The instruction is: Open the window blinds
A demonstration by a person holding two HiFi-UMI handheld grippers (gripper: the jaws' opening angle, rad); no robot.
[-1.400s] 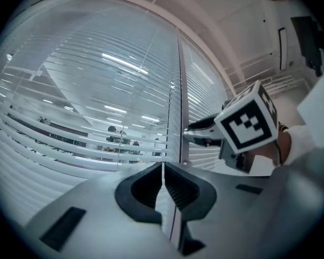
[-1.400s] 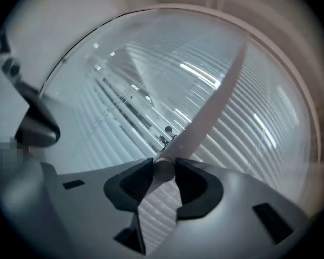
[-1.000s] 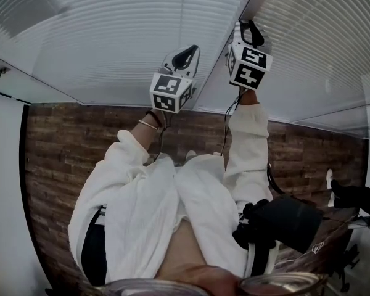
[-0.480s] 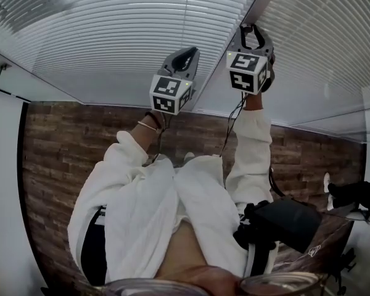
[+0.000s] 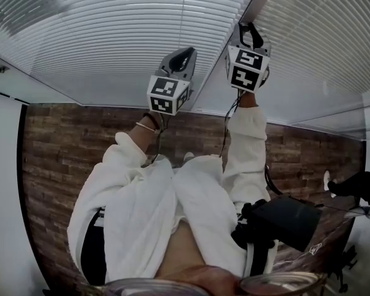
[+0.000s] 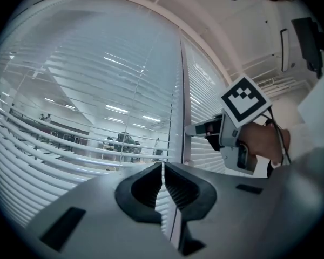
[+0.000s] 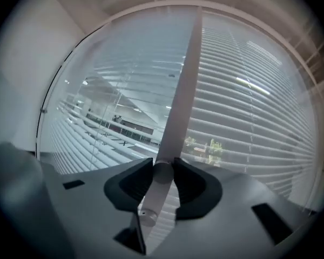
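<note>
Between the right tongs (image 7: pixel 163 178): slim white cylindrical tilt wand (image 7: pixel 177 90), clamped, long axis vertical | white slatted window blinds (image 7: pixel 254 112) just behind | left tongs (image 6: pixel 163 183) pressed together, off the wand.

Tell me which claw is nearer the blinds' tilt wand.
Right. The right claw is clamped on the wand; the left claw sits shut, off to its left, apart.

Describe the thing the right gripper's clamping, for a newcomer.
Start at the two slatted window blinds. Where they meet, a pale smooth wand hangs down, clamped in the right gripper. It's the only thick upright rod among horizontal slats and thin cords.
</note>
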